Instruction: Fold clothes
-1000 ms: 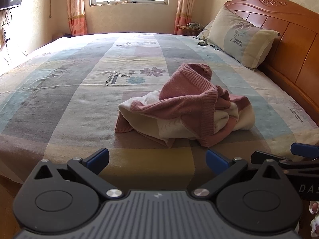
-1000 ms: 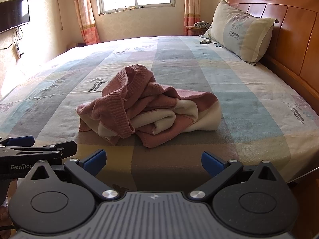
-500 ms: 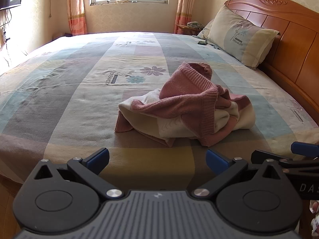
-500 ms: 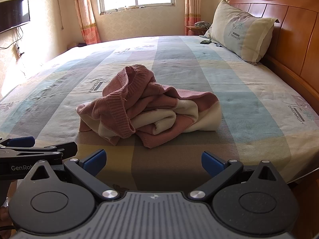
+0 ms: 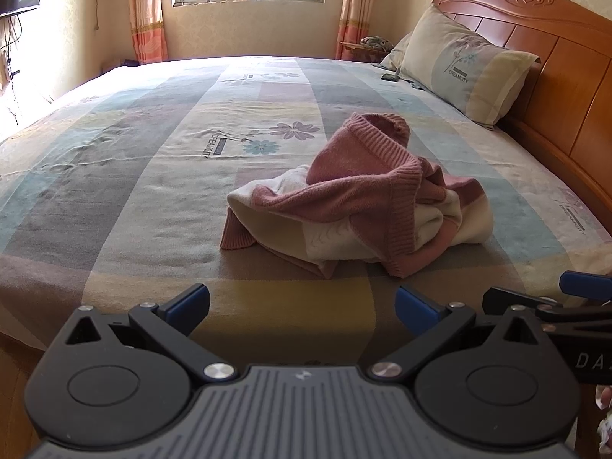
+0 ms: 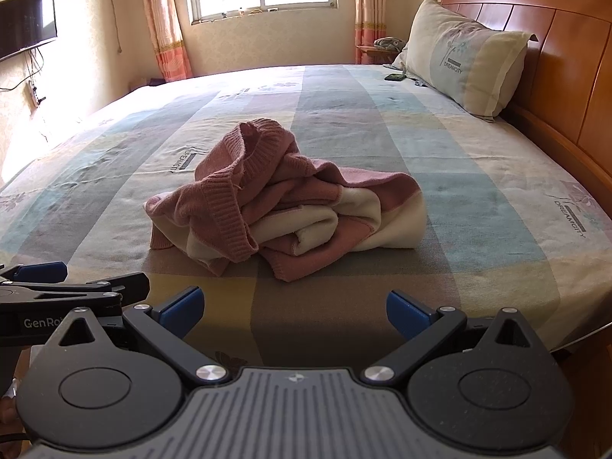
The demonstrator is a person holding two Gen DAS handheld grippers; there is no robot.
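Observation:
A pink and cream knitted sweater (image 5: 355, 206) (image 6: 283, 206) lies crumpled in a heap on the bed, near the front edge. In the left wrist view my left gripper (image 5: 302, 306) hovers over the bed's front edge, a short way in front of the heap, open and holding nothing. My right gripper (image 6: 294, 308) is held the same way in its own view, open and apart from the sweater. Each gripper's side also shows in the other's view: the right gripper (image 5: 566, 298) at the right edge, the left gripper (image 6: 69, 283) at the left edge.
The bed (image 5: 153, 191) has a patchwork-pattern sheet. A pillow (image 5: 459, 65) leans on the wooden headboard (image 5: 566, 76) at the right. A small dark device (image 5: 389, 77) lies near the pillow. A window with curtains is at the back, a TV (image 6: 26, 25) on the left wall.
Nothing of note has moved; both grippers stay open and the views shift only very slightly.

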